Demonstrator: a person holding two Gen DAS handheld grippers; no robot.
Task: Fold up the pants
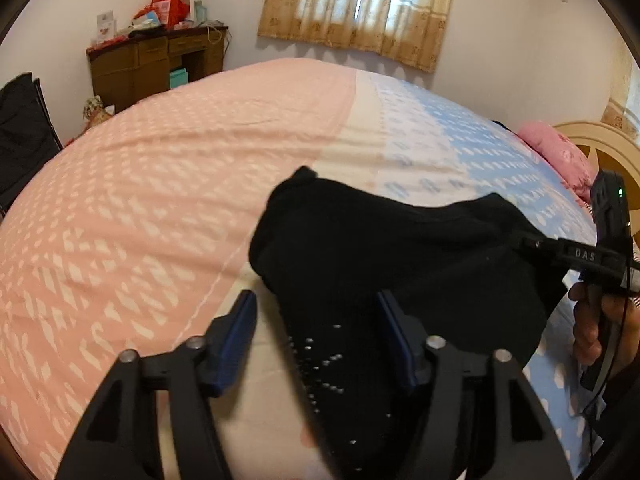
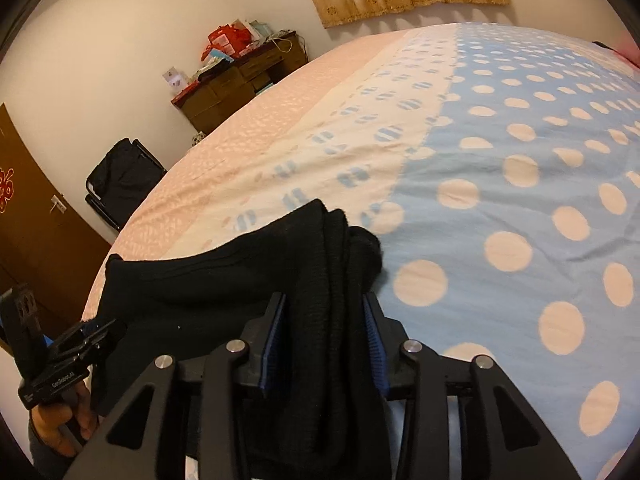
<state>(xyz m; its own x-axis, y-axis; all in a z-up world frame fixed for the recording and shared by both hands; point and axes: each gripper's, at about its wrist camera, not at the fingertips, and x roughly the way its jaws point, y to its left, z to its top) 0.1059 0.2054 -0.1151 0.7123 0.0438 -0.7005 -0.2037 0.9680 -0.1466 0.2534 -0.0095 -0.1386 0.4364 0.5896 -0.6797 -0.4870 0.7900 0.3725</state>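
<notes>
Holding the black pants (image 1: 400,248) up off the bed (image 1: 160,184), mid-fold by the look of it. Right tongs (image 2: 324,332) clamped on a thick bunch of fabric; left tongs (image 1: 316,320) spread apart with the cloth hanging between, not gripping. Probably next: closing the left on its edge, then laying everything flat on the near side of the bed. Hard to tell waistband from cuffs, all black, lower part cut off.
</notes>
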